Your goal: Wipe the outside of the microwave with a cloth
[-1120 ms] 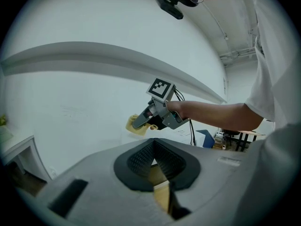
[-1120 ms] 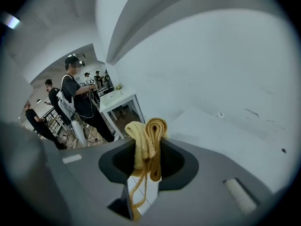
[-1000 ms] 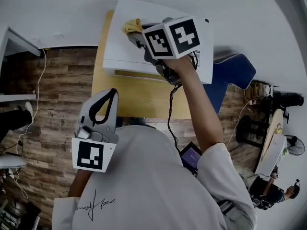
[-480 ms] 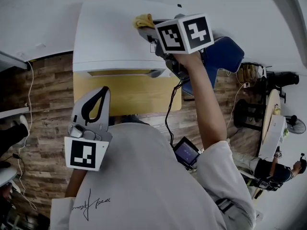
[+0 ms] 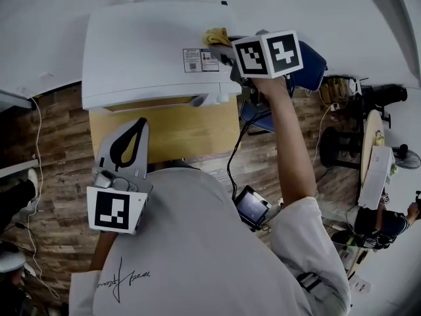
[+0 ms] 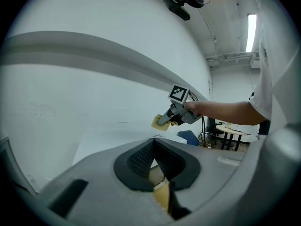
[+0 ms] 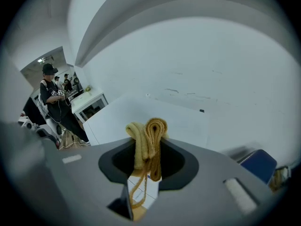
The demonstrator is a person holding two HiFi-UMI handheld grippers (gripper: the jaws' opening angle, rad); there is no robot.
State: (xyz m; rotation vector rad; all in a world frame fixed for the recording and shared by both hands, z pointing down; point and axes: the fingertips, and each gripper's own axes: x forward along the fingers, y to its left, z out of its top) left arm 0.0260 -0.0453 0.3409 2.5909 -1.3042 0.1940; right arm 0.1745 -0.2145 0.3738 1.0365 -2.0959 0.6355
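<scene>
Cloth, yellow, pinched in right gripper atop microwave, far right; wiping seems underway, sides likely remain. Left gripper pressed together, idle.

Label print on microwave illegibly small

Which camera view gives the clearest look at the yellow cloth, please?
The right gripper view: the cloth fills the centre, folded and clamped by the right gripper. The head view shows only a yellow corner over the microwave, beyond the marker cube. The left gripper view shows it small and far.
</scene>
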